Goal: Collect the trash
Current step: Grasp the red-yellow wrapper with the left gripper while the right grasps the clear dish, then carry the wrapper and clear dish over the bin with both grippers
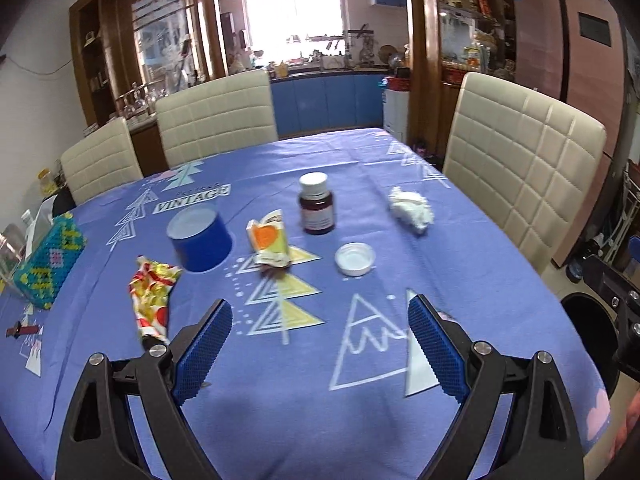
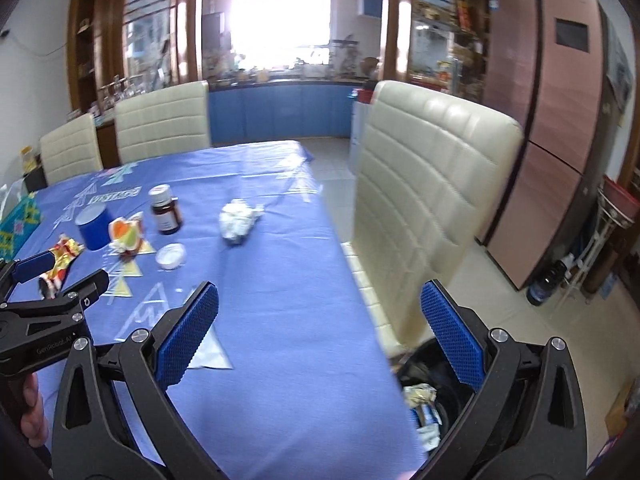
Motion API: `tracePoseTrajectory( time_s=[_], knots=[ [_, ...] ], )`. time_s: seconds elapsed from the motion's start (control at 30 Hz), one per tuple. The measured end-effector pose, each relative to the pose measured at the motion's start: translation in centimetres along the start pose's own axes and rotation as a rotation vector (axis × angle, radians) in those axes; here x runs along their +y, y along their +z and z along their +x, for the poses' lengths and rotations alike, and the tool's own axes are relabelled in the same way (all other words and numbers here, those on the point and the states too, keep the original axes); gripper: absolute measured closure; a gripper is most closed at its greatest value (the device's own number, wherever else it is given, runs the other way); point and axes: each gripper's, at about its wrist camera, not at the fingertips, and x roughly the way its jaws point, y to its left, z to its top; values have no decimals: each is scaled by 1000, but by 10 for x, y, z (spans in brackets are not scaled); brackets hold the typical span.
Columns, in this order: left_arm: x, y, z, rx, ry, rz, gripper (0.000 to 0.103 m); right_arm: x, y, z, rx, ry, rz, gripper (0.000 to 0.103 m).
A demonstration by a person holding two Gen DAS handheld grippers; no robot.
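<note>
On the blue tablecloth lie a red and yellow wrapper, a crumpled orange and white packet, a white lid and a crumpled white tissue. My left gripper is open and empty, above the near part of the table. My right gripper is open and empty, over the table's right edge, above a black bin that holds some trash. The tissue, lid and packet also show in the right wrist view.
A brown medicine bottle and a blue cup turned upside down stand among the trash. A knitted tissue box sits at the table's left. Cream chairs surround the table. The left gripper shows in the right wrist view.
</note>
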Motion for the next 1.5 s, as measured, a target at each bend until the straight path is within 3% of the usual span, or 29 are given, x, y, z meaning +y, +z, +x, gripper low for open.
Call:
tracePoseTrajectory(
  time_s=[0.3, 0.43, 0.63, 0.87, 0.93, 1.0, 1.07, 1.27, 1.5],
  knots=[
    [101, -17, 16, 28, 111, -120, 16, 101, 5, 21, 21, 97, -119, 3],
    [121, -26, 33, 65, 117, -135, 16, 129, 6, 41, 54, 136, -143, 3],
    [144, -33, 62, 124, 115, -158, 16, 159, 8, 92, 144, 112, -202, 3],
    [161, -35, 82, 156, 64, -192, 16, 174, 15, 148, 250, 134, -197, 4],
    [162, -35, 86, 160, 50, -195, 20, 173, 16, 158, 255, 137, -176, 10],
    [163, -36, 90, 174, 27, -199, 36, 174, 15, 167, 277, 132, -170, 29],
    [163, -38, 95, 192, 19, -200, 42, 173, 12, 171, 297, 169, -150, 60],
    [168, -37, 89, 182, -1, -230, 73, 171, 4, 155, 303, 187, -165, 62],
    [153, -40, 66, 152, -16, -214, 82, 166, -7, 116, 267, 197, -202, 62]
  ],
)
